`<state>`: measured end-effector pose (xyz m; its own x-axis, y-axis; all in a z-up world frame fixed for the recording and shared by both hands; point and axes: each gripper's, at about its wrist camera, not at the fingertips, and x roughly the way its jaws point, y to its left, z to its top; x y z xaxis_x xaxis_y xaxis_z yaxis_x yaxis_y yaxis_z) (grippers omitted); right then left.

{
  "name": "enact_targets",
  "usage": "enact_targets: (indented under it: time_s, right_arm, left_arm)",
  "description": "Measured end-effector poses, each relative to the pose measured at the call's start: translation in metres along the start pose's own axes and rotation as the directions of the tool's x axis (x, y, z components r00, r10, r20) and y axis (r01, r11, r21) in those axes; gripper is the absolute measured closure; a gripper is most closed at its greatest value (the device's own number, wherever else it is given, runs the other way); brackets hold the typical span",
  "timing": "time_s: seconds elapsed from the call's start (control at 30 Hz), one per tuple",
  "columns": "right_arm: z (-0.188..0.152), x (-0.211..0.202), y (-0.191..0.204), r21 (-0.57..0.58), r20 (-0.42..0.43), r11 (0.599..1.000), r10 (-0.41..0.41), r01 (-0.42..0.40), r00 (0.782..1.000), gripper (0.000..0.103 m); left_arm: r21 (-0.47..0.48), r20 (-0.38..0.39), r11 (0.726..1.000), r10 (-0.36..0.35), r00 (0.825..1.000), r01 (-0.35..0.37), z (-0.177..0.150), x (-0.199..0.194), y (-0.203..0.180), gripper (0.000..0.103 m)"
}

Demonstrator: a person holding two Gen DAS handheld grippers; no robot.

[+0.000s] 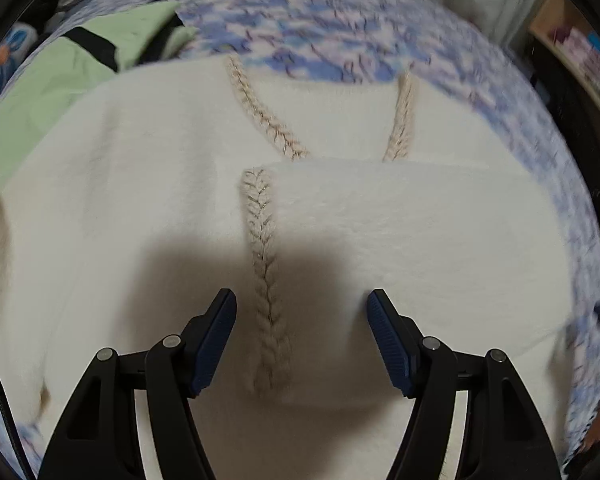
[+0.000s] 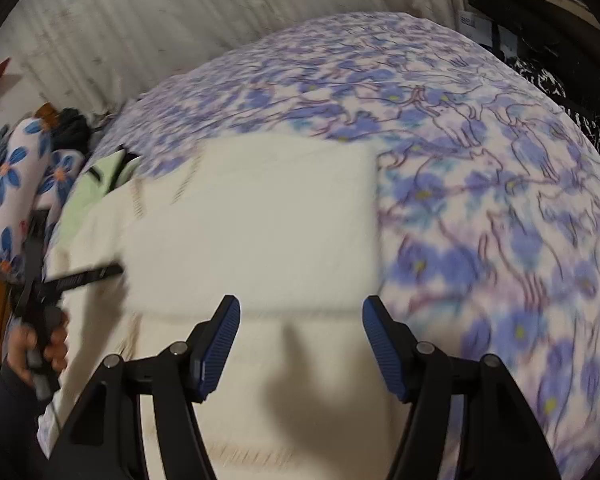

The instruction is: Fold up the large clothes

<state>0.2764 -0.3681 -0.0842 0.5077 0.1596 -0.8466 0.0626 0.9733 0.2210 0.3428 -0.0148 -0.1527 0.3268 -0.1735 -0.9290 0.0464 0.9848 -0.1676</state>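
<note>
- Two grippers stand with jaws parted and nothing between the pads: the left gripper (image 1: 302, 300) hovers over the cream sweater (image 1: 140, 208), the right gripper (image 2: 300, 308) over its folded flap (image 2: 256, 216).
- Directly beyond the left fingertips runs a cable-knit braid (image 1: 266, 280).
- The sweater lies beneath both, on a blue floral bedspread (image 2: 480, 184).
- Likely soft, fuzzy and limp; pinch a doubled edge or corner, not the flat middle.

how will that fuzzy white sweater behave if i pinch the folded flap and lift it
Probably floppy: the white sweater lies in soft layers, so its folded flap would likely sag and unfold. Its fuzzy knit should grip the blue pads rather than slip.
</note>
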Motion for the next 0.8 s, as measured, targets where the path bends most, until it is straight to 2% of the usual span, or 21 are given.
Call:
enact_targets:
  time_s: [0.13,0.2,0.23,0.27,0.3,0.33,0.37,0.4,0.43,0.53,0.57,0.63,0.7,0.73,0.8]
  right_arm:
    - [0.032,0.043,-0.022,0.040,-0.040,0.999,-0.032,0.034,0.999,0.039]
    - [0.041,0.064,-0.032,0.068,-0.063,0.997,-0.032,0.036,0.997,0.039]
    - [0.045,0.075,-0.037,0.090,-0.077,0.995,-0.031,0.038,0.997,0.039]
    - [0.047,0.083,-0.040,0.113,-0.083,0.993,-0.027,0.036,0.996,0.039]
    - [0.048,0.091,-0.044,0.145,-0.080,0.989,-0.013,0.025,0.997,0.039]
    - [0.049,0.094,-0.045,0.158,-0.072,0.987,-0.008,0.019,0.997,0.039]
    - [0.052,0.094,-0.042,0.148,-0.061,0.989,-0.009,0.018,0.998,0.043]
    - [0.055,0.093,-0.035,0.119,-0.045,0.993,0.005,0.000,0.999,0.074]
    - [0.058,0.087,-0.027,0.087,-0.022,0.996,-0.018,0.019,1.000,0.083]
    - [0.061,0.064,-0.005,0.019,0.098,1.000,-0.014,0.012,0.995,0.086]
    - [0.060,0.063,0.000,-0.004,0.118,0.999,-0.031,0.032,0.992,0.086]
    - [0.058,0.079,0.005,-0.040,0.085,0.995,-0.089,0.093,0.992,0.086]
    - [0.055,0.098,0.005,-0.061,0.031,0.986,-0.153,0.154,0.988,0.078]
    - [0.054,0.100,0.004,-0.059,0.024,0.984,-0.167,0.168,0.986,0.075]
    - [0.054,0.092,0.000,-0.026,0.019,0.989,-0.148,0.149,0.989,0.072]
  left_arm:
    - [-0.002,0.005,0.999,-0.037,0.999,0.037,0.005,0.004,0.004,0.038]
    - [0.000,0.016,0.998,-0.066,0.998,0.066,0.007,0.003,0.004,0.062]
    - [-0.001,0.028,0.998,-0.060,0.998,0.061,0.009,0.002,0.005,0.070]
    - [-0.009,0.041,0.998,-0.056,0.998,0.056,0.010,0.000,0.007,0.084]
    - [-0.022,0.051,0.997,-0.076,0.996,0.077,0.010,-0.001,0.010,0.087]
    - [-0.036,0.069,0.995,-0.088,0.994,0.091,0.010,-0.004,0.013,0.088]
    - [-0.037,0.092,0.995,-0.093,0.991,0.097,0.010,-0.008,0.014,0.089]
    - [-0.026,0.119,0.995,-0.087,0.989,0.091,0.010,-0.012,0.011,0.089]
    - [-0.010,0.151,0.997,-0.074,0.986,0.077,0.009,-0.019,0.008,0.089]
    - [0.015,0.241,0.999,-0.050,0.969,0.048,0.005,-0.035,0.003,0.089]
    - [0.013,0.269,1.000,-0.029,0.963,0.026,0.004,-0.037,0.003,0.089]
    - [-0.011,0.289,1.000,0.009,0.957,-0.006,0.002,-0.032,0.008,0.089]
    - [-0.023,0.244,1.000,0.021,0.969,-0.015,-0.002,-0.018,0.014,0.087]
    - [-0.030,0.212,0.999,0.036,0.977,-0.030,-0.004,-0.010,0.016,0.085]
    - [-0.043,0.205,0.997,0.073,0.976,-0.066,-0.009,-0.009,0.020,0.074]
